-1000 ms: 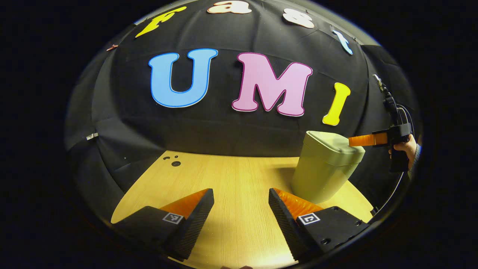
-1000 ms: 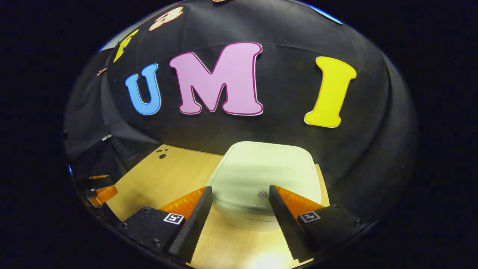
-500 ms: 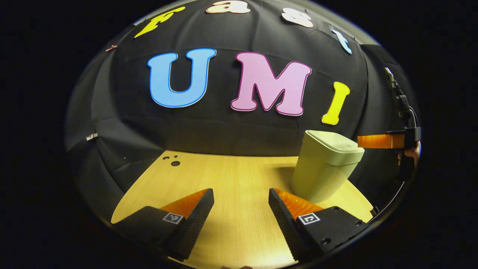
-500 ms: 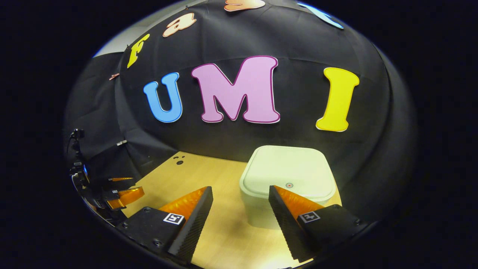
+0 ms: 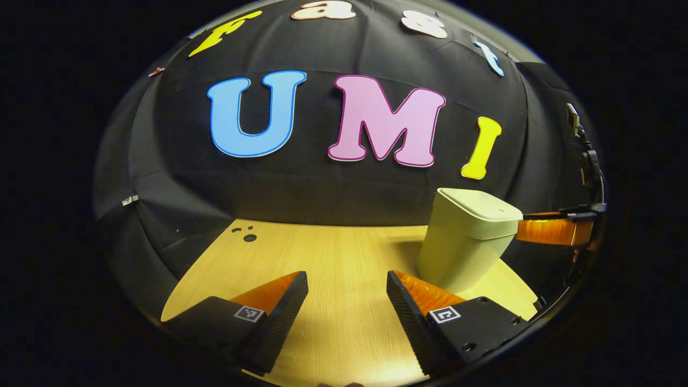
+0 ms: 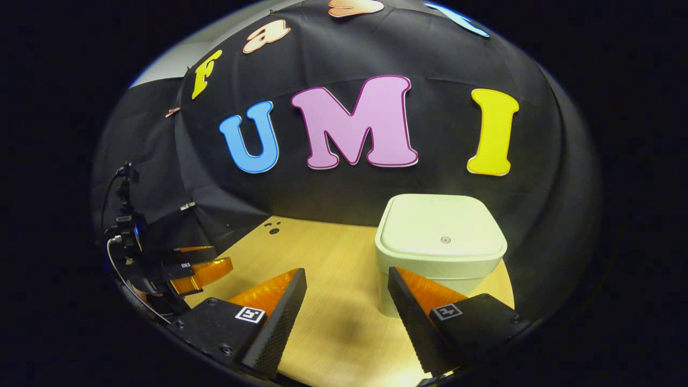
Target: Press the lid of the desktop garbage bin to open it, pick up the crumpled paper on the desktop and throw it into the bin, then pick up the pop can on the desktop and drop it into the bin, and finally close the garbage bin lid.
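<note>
The pale green garbage bin (image 5: pixel 465 244) stands on the wooden table to the front right of my left gripper (image 5: pixel 346 298), its lid down. My left gripper is open over bare tabletop with nothing between its fingers. In the right gripper view the bin (image 6: pixel 438 252) is close ahead, its flat lid (image 6: pixel 430 223) shut, with a small round mark (image 6: pixel 445 239) near the front edge. My right gripper (image 6: pixel 346 301) is open just short of the bin, lower than the lid. That gripper (image 5: pixel 553 228) also appears beside the bin at the far right of the left gripper view.
The light wooden tabletop (image 5: pixel 333 252) runs back to the black cloth wall. A few small dark holes (image 5: pixel 249 236) mark its far left corner. My left gripper (image 6: pixel 199 271), with its cable, sits at the table's left edge in the right gripper view.
My right gripper has drawn back and down from above the bin's lid to in front of the bin. The lid stays shut. My left gripper has hardly moved.
</note>
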Motion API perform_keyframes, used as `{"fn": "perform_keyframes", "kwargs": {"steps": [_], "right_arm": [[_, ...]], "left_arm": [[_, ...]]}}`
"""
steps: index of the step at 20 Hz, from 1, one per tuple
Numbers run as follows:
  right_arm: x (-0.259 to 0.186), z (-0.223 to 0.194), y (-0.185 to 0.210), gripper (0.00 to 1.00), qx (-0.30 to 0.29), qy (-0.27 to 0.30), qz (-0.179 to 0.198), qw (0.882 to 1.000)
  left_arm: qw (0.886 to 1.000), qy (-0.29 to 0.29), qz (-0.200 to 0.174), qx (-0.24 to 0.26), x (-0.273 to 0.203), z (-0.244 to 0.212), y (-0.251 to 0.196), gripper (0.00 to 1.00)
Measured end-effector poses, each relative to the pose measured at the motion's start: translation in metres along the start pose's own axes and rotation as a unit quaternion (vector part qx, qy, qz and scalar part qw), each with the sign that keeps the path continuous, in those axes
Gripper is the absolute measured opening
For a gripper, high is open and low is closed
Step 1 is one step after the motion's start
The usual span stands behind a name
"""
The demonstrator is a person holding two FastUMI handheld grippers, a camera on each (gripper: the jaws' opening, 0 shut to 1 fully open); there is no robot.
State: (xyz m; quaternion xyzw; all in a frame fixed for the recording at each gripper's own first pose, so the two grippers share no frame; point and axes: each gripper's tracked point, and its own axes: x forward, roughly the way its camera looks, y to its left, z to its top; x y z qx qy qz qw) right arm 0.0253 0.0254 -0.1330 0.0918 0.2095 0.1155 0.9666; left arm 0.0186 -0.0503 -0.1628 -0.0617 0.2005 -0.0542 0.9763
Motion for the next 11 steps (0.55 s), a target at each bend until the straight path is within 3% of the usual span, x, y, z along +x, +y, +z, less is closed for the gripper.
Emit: {"fn": "perform_keyframes", "kwargs": {"steps": [11], "right_arm": [[-0.006,-0.043,0.008,0.96,-0.002,0.027,-0.005,1.0]], "left_arm": [[1.0,0.012,-0.006,0.001,0.001,-0.009,-0.005,0.96]]}}
